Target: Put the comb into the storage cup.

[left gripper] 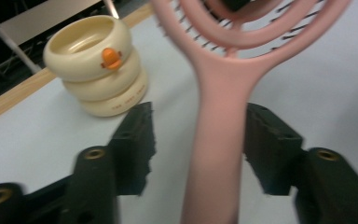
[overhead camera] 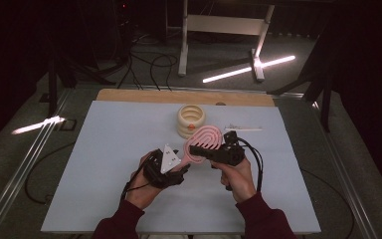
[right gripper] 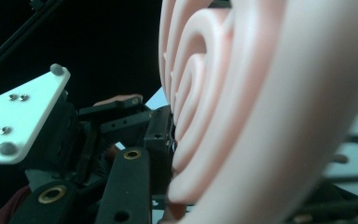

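Right tool (overhead camera: 205,149) is clamped on the pink hairbrush (overhead camera: 205,140) head, held above the desk (overhead camera: 109,149), while left tool (left gripper: 196,149) stands spread round the handle, not pinching — keep the right grip firm, draw the left clear without knocking the handle.

Pink hairbrush (overhead camera: 206,142) is being held above the grey-white table sheet (overhead camera: 109,149), roughly at its middle, head pointing toward the far edge. Right gripper (overhead camera: 199,150) is clamping across the brush head from the right side. Left gripper (overhead camera: 181,168), with its grey three-cornered plate on top, is sitting at the handle end; whether its pads are pressing the handle cannot be told. Cream ringed container (overhead camera: 191,120) is standing just beyond the brush, near the far edge. A thin white stick (overhead camera: 242,129) is lying to its right.
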